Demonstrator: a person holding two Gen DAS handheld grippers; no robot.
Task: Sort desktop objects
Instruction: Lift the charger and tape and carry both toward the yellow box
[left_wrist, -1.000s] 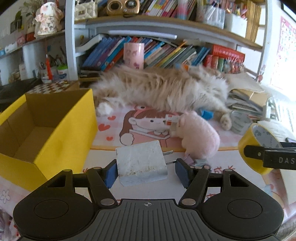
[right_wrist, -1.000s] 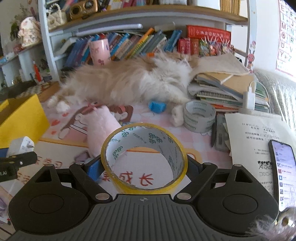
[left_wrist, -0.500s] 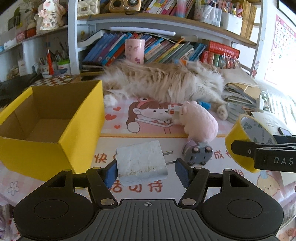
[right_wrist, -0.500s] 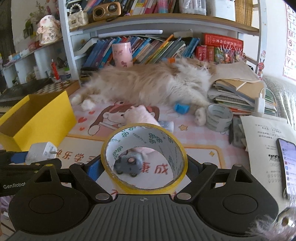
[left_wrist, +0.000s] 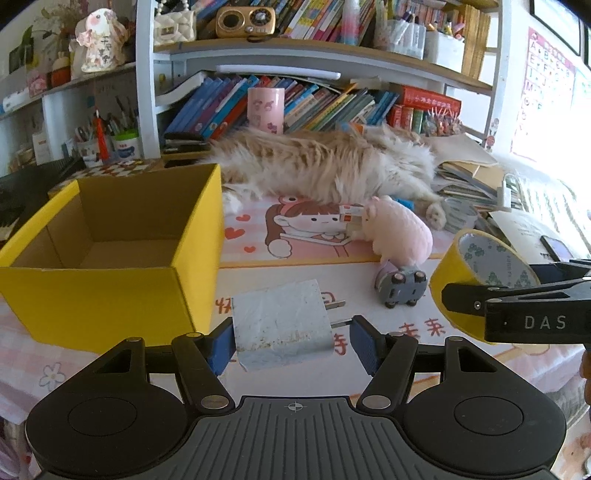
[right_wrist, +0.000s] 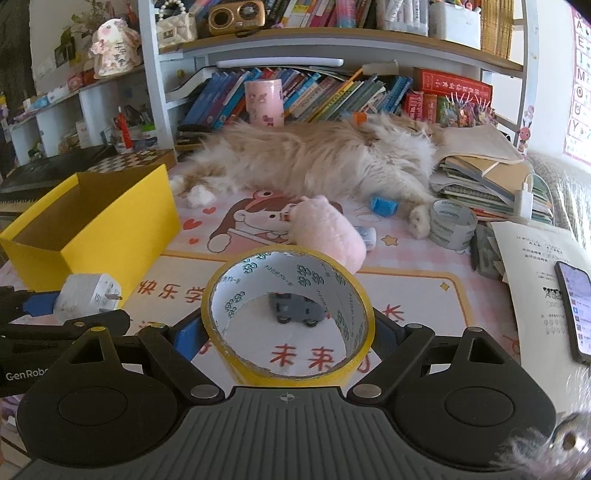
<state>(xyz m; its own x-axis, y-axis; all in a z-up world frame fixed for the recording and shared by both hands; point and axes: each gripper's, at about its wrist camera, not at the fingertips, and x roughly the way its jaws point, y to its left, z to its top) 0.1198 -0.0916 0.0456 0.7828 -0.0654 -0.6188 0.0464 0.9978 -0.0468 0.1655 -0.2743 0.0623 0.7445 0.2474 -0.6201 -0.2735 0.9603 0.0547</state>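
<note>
The left gripper (left_wrist: 293, 341) is closed on a white charger (left_wrist: 282, 325). Its blue pads press the charger's two sides, and the prongs point to the right. In the right wrist view the charger (right_wrist: 88, 297) sits just in front of the yellow box (right_wrist: 122, 229), raised above the worktop (right_wrist: 406, 295).

The right gripper (right_wrist: 284, 341) is closed on a roll of yellow tape (right_wrist: 288, 314), gripping it by its outer sides with the open core facing forward. In the left wrist view the tape (left_wrist: 476, 280) hangs well to the right of the box (left_wrist: 92, 299), with the right gripper's black finger crossing its front.

The box is open at the top, and its brown inside shows nothing in it. It stands at the left of the worktop, on a pink cartoon mat (left_wrist: 295, 229).

Right of the box, a grey toy car (left_wrist: 400, 288) lies on the worktop, seen through the tape's core in the right wrist view (right_wrist: 297, 312). A pink plush (left_wrist: 399, 232) lies just behind the car. Behind the box and plush, a long-haired cat (left_wrist: 325, 170) lies stretched across the back of the worktop, in front of the bookshelf (left_wrist: 314, 99).

Far right of the box are a clear tape roll (right_wrist: 452, 223), a small blue item (right_wrist: 384, 205), a stack of books (right_wrist: 484, 173), some papers (right_wrist: 535, 266) and a phone (right_wrist: 576, 310).
</note>
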